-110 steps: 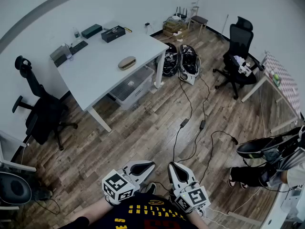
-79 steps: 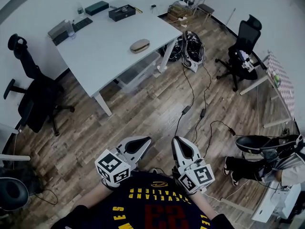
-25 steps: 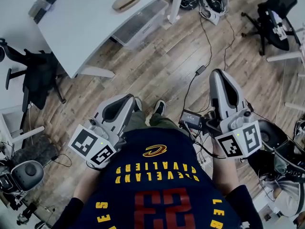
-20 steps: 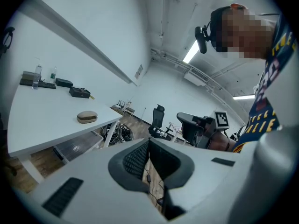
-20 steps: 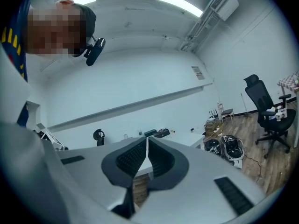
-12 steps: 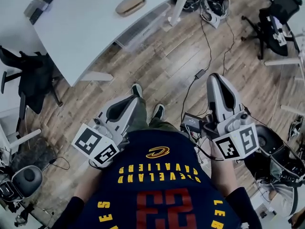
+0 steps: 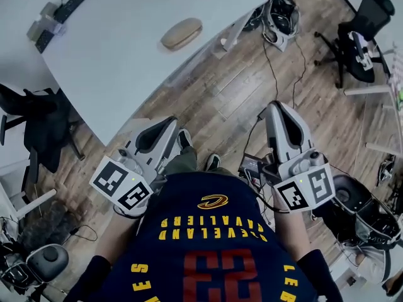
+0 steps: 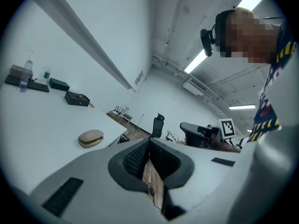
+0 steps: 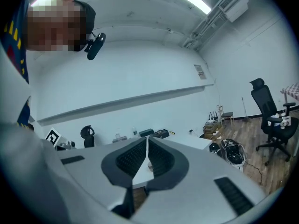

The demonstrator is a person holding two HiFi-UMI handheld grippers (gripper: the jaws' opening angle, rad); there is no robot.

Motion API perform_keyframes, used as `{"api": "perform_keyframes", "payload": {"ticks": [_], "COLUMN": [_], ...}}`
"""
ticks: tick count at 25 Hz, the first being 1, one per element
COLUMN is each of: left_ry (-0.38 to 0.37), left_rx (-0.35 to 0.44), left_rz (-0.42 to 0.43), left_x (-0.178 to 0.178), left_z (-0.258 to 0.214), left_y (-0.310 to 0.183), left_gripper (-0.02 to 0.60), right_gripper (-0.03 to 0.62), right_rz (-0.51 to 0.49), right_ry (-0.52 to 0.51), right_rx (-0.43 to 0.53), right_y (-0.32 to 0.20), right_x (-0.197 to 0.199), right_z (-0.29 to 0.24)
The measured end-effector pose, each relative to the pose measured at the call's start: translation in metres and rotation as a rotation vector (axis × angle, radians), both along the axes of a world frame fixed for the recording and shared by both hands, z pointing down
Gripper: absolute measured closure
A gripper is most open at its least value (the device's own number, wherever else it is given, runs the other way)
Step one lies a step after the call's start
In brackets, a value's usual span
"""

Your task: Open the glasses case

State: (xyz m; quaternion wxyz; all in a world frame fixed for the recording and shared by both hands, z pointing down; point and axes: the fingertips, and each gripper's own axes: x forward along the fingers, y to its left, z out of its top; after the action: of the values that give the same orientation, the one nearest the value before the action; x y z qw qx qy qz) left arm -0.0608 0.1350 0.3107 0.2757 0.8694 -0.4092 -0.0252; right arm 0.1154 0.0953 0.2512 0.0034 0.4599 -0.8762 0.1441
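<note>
The glasses case [image 7: 181,34] is a tan oval shell, closed, lying on the white table [image 7: 113,55] ahead of me. In the left gripper view the glasses case [image 8: 91,138] sits on the table [image 8: 32,125], to the left of the jaws and well beyond them. My left gripper [image 7: 171,123] is shut and empty, held over the wood floor short of the table's near edge. My right gripper [image 7: 275,106] is also shut with nothing in it, further right over the floor. In both gripper views the left gripper [image 8: 149,142] and the right gripper [image 9: 146,139] show their tips meeting.
A keyboard [image 7: 65,5] lies at the table's far left. A black office chair [image 7: 31,115] stands left of the table, another chair [image 7: 362,33] at the far right. Bags [image 7: 280,8] and cables [image 7: 267,61] lie on the floor past the table's right end.
The table and the case have come nearer and lower in the head view. Both grippers have travelled forward with the person toward the table, their jaws staying shut.
</note>
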Motion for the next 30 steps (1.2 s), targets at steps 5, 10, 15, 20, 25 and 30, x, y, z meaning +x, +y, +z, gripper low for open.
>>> {"api": "perform_keyframes", "payload": {"ticks": [5, 10, 15, 20, 25, 30], "left_ry": [0.032, 0.049, 0.055, 0.052, 0.036, 0.015], "left_rx": [0.003, -0.009, -0.03, -0.053, -0.048, -0.046], "left_rz": [-0.016, -0.02, -0.019, -0.014, -0.028, -0.074], "left_x": [-0.036, -0.058, -0.073, -0.073, -0.065, -0.067], "left_z": [0.0, 0.007, 0.015, 0.022, 0.021, 0.018], "left_y": [-0.042, -0.061, -0.07, -0.077, -0.083, -0.088], "left_gripper": [0.569, 0.569, 0.569, 0.569, 0.569, 0.569], "right_gripper": [0.569, 0.569, 0.569, 0.569, 0.569, 0.569], "right_rz": [0.024, 0.05, 0.102, 0.131, 0.104, 0.049], "right_ry": [0.034, 0.046, 0.051, 0.054, 0.025, 0.0], "right_rx": [-0.049, -0.06, -0.035, -0.025, -0.034, -0.027], "right_y": [-0.018, -0.03, -0.054, -0.07, -0.084, -0.102], "right_x": [-0.024, -0.035, -0.029, -0.018, -0.017, -0.024], "right_z": [0.018, 0.022, 0.01, 0.006, 0.015, 0.016]}}
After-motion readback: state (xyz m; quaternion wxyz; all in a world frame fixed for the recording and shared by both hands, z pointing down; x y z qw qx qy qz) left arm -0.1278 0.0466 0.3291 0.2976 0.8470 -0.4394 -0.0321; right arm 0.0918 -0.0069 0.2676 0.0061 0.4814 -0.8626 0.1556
